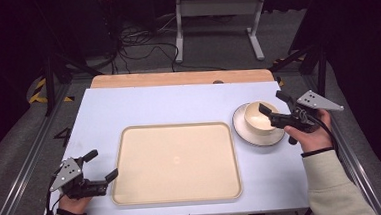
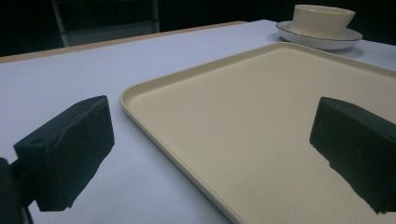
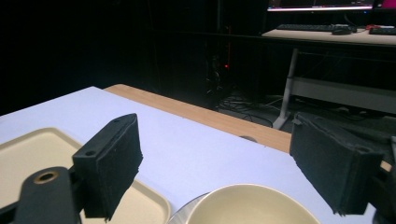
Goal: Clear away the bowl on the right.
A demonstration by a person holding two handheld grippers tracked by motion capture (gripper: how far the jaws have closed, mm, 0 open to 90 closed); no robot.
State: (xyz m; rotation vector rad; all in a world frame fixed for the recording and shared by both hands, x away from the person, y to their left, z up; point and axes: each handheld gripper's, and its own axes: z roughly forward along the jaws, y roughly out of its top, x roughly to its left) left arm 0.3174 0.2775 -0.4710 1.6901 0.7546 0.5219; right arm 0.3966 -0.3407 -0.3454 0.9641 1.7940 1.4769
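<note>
Nearest the camera: left gripper (image 1: 101,165), jaws spread wide, holding nothing, poised at the near-left corner of the cream tray (image 1: 177,162), one jaw over the bare worktop (image 1: 168,104), the other over the tray floor. Left hand (image 1: 73,202) low at the worktop's near edge, forearm entering from below.

Cream bowl (image 1: 259,117) seated on a white plate (image 1: 245,129), just right of the tray, plate and tray apart. Right gripper (image 1: 274,104) hovering at the bowl's far-right side, jaws spread wide, empty, straddling the rim region from above; contact not confirmed. Right hand (image 1: 313,132) beside the plate, wrist turned inward toward the tray, sleeve running off the near-right edge.

Judged step: grasp of the bowl by its rim. Recommended: lower until one jaw sits inside the wall and one outside, then close squarely on the rim; keep clear of the plate's edge to avoid dragging it; lift straight up before any sideways travel. Glazed wall likely slippery, so firm, level grip advised. Left gripper well placed to steady the tray if needed.
</note>
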